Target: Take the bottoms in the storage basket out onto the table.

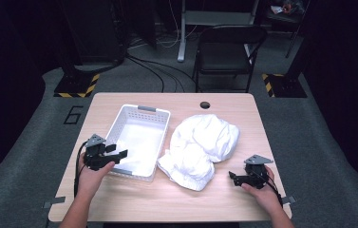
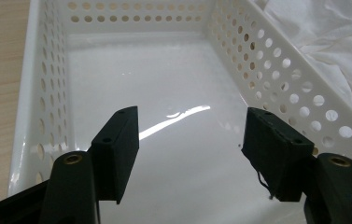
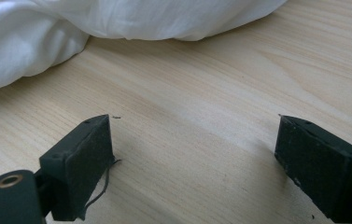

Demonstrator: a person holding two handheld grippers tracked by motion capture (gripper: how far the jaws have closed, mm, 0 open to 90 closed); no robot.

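White crumpled cloth (image 1: pixel 200 149) lies mid-desk, right of the empty basket (image 1: pixel 163 124); it looks soft, light, best pinched at a fold. Left gripper (image 2: pixel 190 151) hangs spread over the basket floor. Right gripper (image 3: pixel 194 163) gapes above bare desk (image 3: pixel 220 93), near the cloth's edge

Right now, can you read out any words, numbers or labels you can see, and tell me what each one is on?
"6": a large dark numeral on the grey floor, left of the table.
The basket, the white cloth and both grippers carry no readable text.
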